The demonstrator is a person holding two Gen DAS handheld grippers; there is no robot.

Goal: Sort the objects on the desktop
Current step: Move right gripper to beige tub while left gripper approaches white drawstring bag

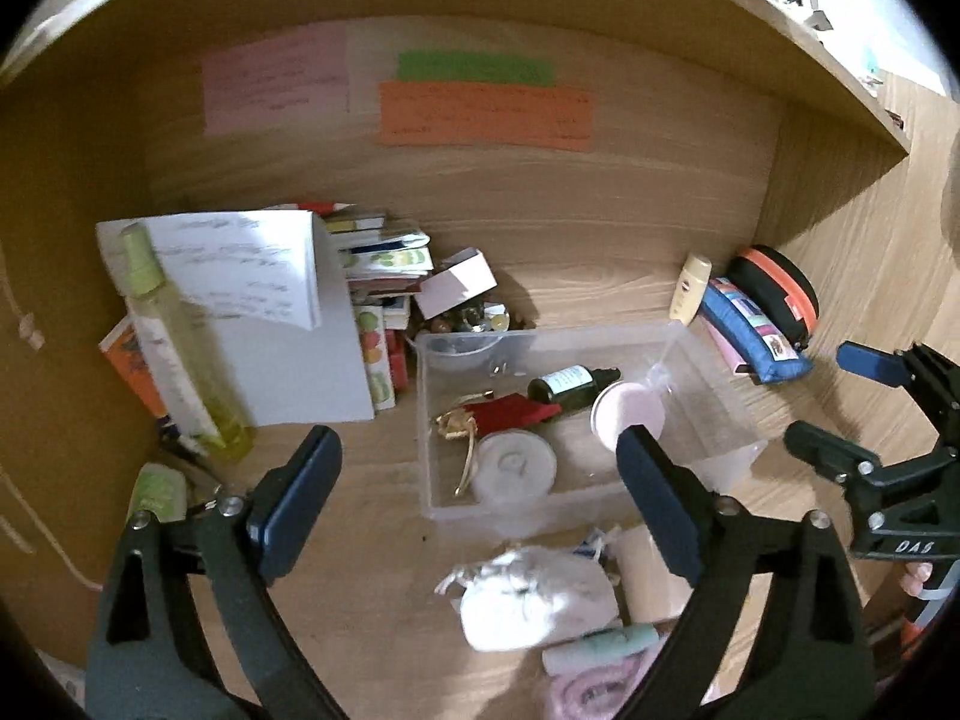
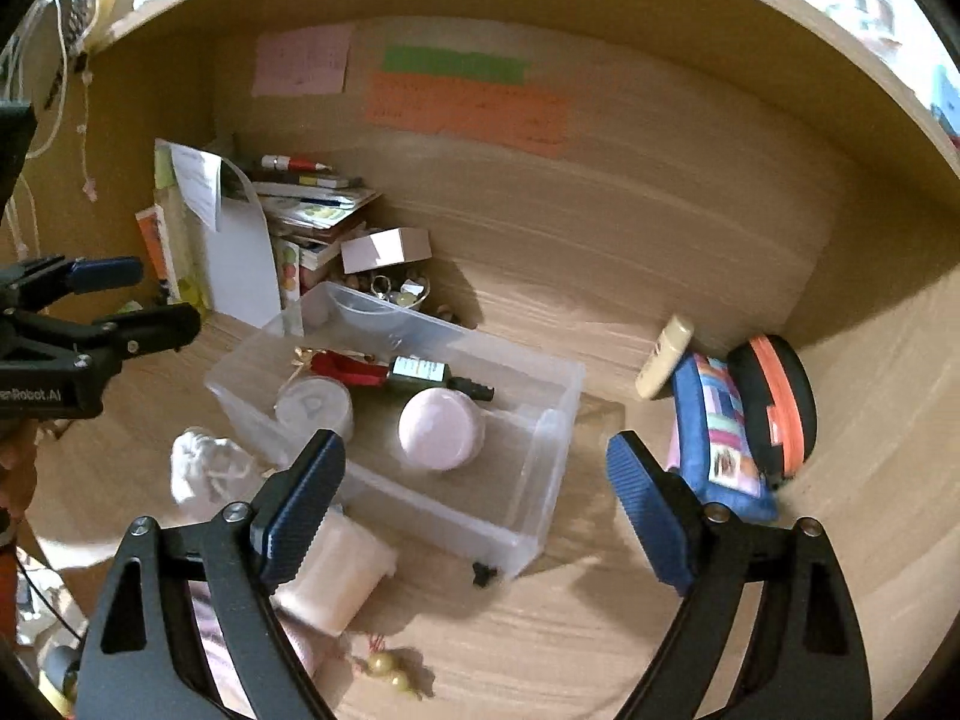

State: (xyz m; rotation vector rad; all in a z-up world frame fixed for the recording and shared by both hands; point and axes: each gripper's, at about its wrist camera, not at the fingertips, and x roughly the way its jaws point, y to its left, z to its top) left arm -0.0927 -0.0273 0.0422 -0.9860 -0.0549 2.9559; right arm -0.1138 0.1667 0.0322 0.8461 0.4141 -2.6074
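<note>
Far left of the desk alcove, a tall yellow-green spray bottle point(image 1: 180, 354) leans against a stack of white paper point(image 1: 282, 324), with small booklets point(image 1: 384, 276) piled behind. Centre: the clear plastic bin point(image 1: 708, 384) already holds a dark green dropper bottle point(image 1: 570, 384), a pink round compact point(image 1: 630, 420), a white round tin point(image 1: 516, 468) and a red pouch point(image 1: 510, 411). Right of the bin, leaning at the back wall, a cream tube point(image 1: 690, 288), then a blue patchwork pencil case point(image 1: 756, 330) and a black-and-orange zip case point(image 1: 780, 288). Left gripper point(image 1: 480, 498): jaws spread wide, nothing between the pads; it hangs over the bin's near-left corner. Right gripper point(image 2: 477, 510): likewise released and empty, pointing at the bin's near-right wall. Loose items remaining in front of the bin: white drawstring pouch point(image 1: 534, 600), pale green tube point(image 1: 606, 645). Judged next pick: the pouch. It sits near and just below the left gripper's fingertips, long axis roughly across the view, so the left hand looks nearer. The left view alone shows the green tube and the spray bottle in full. The right view alone shows a wrapped cream block point(image 2: 336, 570) beside the pouch point(image 2: 210, 474), a pair of yellow beads point(image 2: 390, 669) on the desk, a small black cap point(image 2: 483, 573) at the bin's corner, and the left gripper point(image 2: 153, 297) from the side.
</note>
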